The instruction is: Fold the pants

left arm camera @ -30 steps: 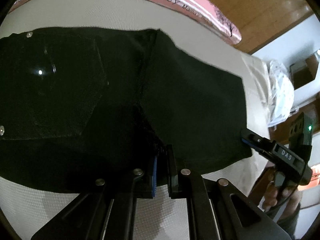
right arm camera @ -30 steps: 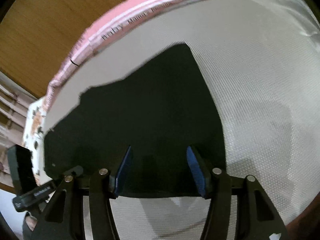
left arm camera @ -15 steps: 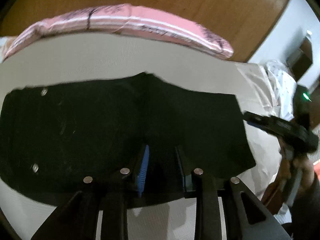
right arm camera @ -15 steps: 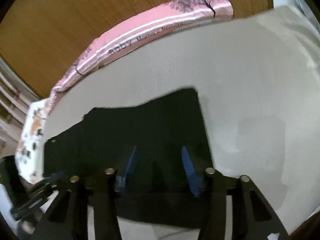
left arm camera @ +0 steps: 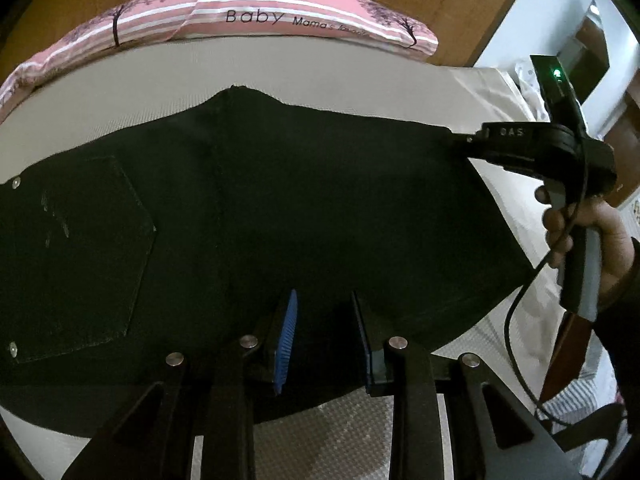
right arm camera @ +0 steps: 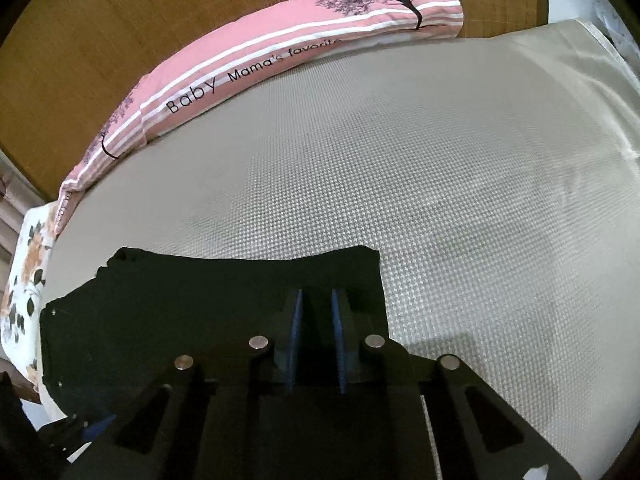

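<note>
black pants (left arm camera: pixel 280 208) lie flat on the bed (right arm camera: pixel 460 184); left gripper (left arm camera: pixel 324 336) jaws apart above them, right gripper (right arm camera: pixel 317 332) jaws narrowly apart, gripping nothing.

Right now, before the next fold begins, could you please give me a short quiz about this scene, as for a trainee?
1. True or false: the left gripper is open, with nothing between its fingers.
2. Which word is printed on the pink pillow? A) Baby B) Sleep C) Home
3. Short answer: what riveted feature of the black pants shows on the left side of the left wrist view?

Key: 1 true; 2 A; 3 a pocket.
</note>
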Demonstrator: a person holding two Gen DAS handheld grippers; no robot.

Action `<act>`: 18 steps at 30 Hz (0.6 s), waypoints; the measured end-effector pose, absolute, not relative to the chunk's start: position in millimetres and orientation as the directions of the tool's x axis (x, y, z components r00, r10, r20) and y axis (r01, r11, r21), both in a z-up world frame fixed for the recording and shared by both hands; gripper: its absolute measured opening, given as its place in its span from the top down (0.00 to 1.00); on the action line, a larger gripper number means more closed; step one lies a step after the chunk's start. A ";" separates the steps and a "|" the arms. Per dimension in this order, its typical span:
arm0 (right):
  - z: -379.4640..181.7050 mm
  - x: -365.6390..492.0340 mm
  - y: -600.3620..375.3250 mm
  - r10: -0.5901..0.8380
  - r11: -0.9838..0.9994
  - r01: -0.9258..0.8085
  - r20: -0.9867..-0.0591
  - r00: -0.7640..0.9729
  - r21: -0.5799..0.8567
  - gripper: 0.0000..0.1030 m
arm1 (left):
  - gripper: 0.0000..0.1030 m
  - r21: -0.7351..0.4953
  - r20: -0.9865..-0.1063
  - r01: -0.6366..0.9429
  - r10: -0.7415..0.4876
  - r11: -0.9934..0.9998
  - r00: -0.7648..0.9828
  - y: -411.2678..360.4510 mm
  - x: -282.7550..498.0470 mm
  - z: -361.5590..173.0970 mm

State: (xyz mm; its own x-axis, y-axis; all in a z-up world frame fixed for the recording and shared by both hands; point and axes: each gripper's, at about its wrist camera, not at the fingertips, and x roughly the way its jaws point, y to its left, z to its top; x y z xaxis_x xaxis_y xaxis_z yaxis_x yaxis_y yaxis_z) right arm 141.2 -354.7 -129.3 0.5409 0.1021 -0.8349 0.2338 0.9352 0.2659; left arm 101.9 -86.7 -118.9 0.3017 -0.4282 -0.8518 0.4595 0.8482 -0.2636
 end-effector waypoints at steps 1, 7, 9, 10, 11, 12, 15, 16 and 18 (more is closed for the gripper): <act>-128.8 137.5 -353.6 0.107 0.935 0.232 -0.836 0.538 0.269 0.86 | 0.72 -0.261 -0.852 0.461 -0.426 0.848 0.303 -88.2 101.5 -118.4; -134.9 86.6 -347.1 0.137 0.929 0.232 -0.851 0.508 0.288 0.81 | 0.72 -0.283 -0.842 0.452 -0.445 0.846 0.306 -80.5 98.1 -117.8; -135.3 63.5 -342.1 0.122 0.935 0.229 -0.853 0.507 0.270 0.80 | 0.72 -0.294 -0.840 0.441 -0.450 0.848 0.305 -77.4 98.3 -116.9; -136.3 54.6 -340.8 0.123 0.936 0.229 -0.858 0.498 0.267 0.77 | 0.72 -0.299 -0.839 0.438 -0.452 0.848 0.303 -75.4 97.9 -116.7; -137.5 46.2 -338.3 0.132 0.936 0.226 -0.863 0.487 0.270 0.76 | 0.71 -0.306 -0.839 0.431 -0.455 0.849 0.300 -72.8 97.8 -116.1; -137.2 37.4 -335.2 0.132 0.937 0.223 -0.865 0.484 0.268 0.75 | 0.71 -0.314 -0.838 0.422 -0.457 0.850 0.298 -71.0 97.0 -115.0; -134.8 22.2 -324.7 0.116 0.948 0.210 -0.873 0.474 0.241 0.71 | 0.65 -0.318 -0.838 0.382 -0.446 0.868 0.315 -59.0 92.9 -107.8; -134.4 20.5 -323.0 0.109 0.950 0.207 -0.873 0.476 0.232 0.68 | 0.61 -0.318 -0.834 0.373 -0.444 0.872 0.327 -53.5 90.5 -104.6; -133.3 20.2 -314.6 0.078 0.960 0.202 -0.878 0.472 0.194 0.64 | 0.59 -0.318 -0.823 0.344 -0.438 0.883 0.362 -36.8 84.9 -95.8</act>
